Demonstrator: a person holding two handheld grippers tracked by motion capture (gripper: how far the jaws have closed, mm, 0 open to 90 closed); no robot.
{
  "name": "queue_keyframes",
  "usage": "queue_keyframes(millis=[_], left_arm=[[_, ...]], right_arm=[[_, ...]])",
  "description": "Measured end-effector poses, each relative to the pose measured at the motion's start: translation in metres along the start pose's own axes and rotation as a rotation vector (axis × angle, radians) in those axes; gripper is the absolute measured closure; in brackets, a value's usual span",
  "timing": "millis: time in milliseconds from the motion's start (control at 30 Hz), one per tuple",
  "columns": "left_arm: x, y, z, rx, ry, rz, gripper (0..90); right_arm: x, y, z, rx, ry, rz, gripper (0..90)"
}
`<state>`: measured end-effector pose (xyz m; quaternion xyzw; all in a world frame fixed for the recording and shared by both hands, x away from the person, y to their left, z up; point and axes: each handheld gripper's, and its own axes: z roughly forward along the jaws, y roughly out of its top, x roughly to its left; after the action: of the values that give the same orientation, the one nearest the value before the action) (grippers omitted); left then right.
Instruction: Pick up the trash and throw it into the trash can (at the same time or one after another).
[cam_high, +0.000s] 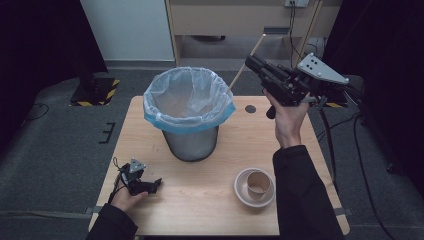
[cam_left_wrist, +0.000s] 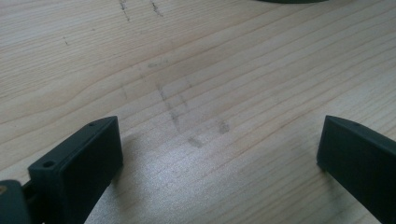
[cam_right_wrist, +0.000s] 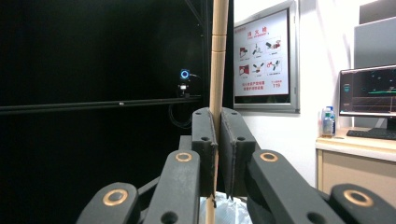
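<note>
The bench (cam_high: 200, 200) is a pale wooden top carrying three items. Largest is the waste bin (cam_high: 190, 142), a mesh basket lined with a clear bag whose blue hem is folded over the rim; it stands at the middle of the bench, toward the far edge. Nearer the person, to the right, sits a shallow bowl (cam_high: 242, 192) with a paper cup (cam_high: 259, 184) standing in it.

The right gripper (cam_high: 251, 61) is raised above the bench's far right, beside the bin, and points toward the bin's mouth. Its jaws are clamped on a thin wooden stick (cam_high: 245, 65) — the right gripper view shows the stick (cam_right_wrist: 215, 84) pinched between the two pads and running out past both ends. In the high view the stick's lower end lies at the bin's rim while its upper end rises away beyond the bench.

The left gripper (cam_high: 156, 183) rests low at the near left corner, jaws wide apart with nothing between them over bare wood.

Judgement: the step in hand is the carry of the stick to the bin. The next move calls for bringing the stick fully over the opening, tipping it down and parting the jaws — long as it is, it could catch the rim or the liner.
</note>
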<state>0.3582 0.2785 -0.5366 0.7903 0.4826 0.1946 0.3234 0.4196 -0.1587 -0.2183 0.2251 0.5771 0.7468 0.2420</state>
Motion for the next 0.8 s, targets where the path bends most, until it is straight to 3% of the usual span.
queue_keyframes(millis=[300,800], left_arm=[[0.000,0.000,0.000,0.000,-0.001,0.001,0.0],[0.000,0.000,0.000,0.000,-0.002,0.003,0.0]], right_arm=[[0.002,-0.012,0.022,0.012,-0.011,0.008,85.3],[0.007,-0.038,0.059,0.084,-0.022,0.002,85.2]])
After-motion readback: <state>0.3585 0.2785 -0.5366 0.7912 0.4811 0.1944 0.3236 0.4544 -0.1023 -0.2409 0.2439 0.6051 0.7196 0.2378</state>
